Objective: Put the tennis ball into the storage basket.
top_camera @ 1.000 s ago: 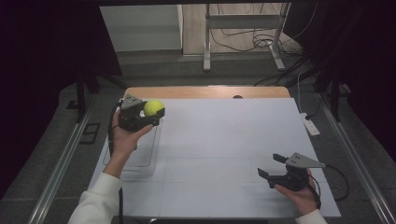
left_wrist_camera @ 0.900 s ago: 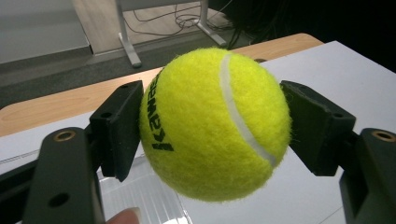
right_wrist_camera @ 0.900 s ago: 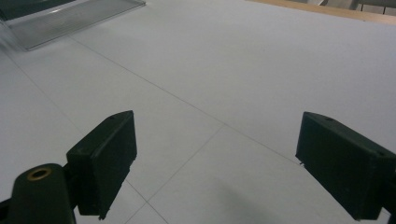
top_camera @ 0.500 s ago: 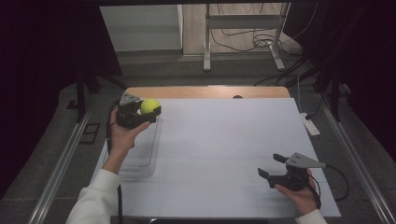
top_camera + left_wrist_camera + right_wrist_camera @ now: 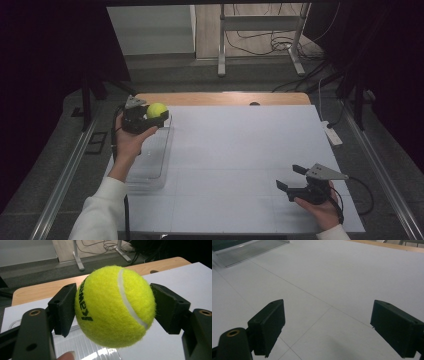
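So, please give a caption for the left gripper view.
Left hand-held gripper clamps a yellow tennis ball above the white table.

Tennis ball (image 5: 115, 306), yellow, white seam, black lettering; clamped between the two black jaws of the left gripper (image 5: 113, 308), pads pressed at 9 and 3 o'clock; clear ribbed tray (image 5: 82, 347) at 6 o'clock beneath; fingertip (image 5: 66, 356) at 7 o'clock; white table (image 5: 185, 280) at 2 o'clock; wooden edge (image 5: 37, 291) at 10 o'clock.

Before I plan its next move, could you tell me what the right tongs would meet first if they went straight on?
Probably nothing: the open right tongs face bare white table, and the way looks free.
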Tool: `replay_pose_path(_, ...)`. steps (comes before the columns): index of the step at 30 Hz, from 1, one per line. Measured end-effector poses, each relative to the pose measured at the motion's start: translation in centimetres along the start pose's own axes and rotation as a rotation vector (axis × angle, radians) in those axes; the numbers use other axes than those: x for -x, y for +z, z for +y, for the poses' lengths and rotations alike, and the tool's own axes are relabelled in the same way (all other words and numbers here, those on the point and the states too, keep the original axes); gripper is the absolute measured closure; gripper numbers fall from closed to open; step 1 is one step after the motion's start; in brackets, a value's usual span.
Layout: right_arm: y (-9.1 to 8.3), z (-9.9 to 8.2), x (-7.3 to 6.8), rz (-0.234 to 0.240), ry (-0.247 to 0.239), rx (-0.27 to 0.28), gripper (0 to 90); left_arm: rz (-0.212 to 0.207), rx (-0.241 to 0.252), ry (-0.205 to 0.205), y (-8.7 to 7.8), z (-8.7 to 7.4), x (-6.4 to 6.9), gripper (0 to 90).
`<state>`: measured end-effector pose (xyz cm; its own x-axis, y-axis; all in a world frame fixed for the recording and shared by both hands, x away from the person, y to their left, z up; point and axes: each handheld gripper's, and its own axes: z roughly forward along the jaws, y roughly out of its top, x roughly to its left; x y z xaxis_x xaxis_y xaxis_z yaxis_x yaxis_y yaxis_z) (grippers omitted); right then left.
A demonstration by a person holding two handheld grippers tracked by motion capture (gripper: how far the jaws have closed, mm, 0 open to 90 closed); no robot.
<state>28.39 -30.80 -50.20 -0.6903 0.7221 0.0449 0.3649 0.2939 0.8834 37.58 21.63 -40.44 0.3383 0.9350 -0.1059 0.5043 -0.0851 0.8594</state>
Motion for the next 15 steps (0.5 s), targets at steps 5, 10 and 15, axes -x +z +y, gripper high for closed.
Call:
replay_pose_path(5,0.01,-0.01,-0.03,0.001,-0.002,0.000,12.7,0.014,-0.003,0.000,0.22,0.25,-0.24,27.1)
replay_pose_path(10,0.02,0.00,-0.02,0.005,-0.001,0.002,12.8,0.023,-0.002,-0.004,0.35,0.48,-0.51,27.1)
replay_pose_path(15,-0.03,0.03,-0.01,0.004,-0.003,0.003,12.8,0.034,-0.004,-0.010,0.44,0.71,-0.92,27.1)
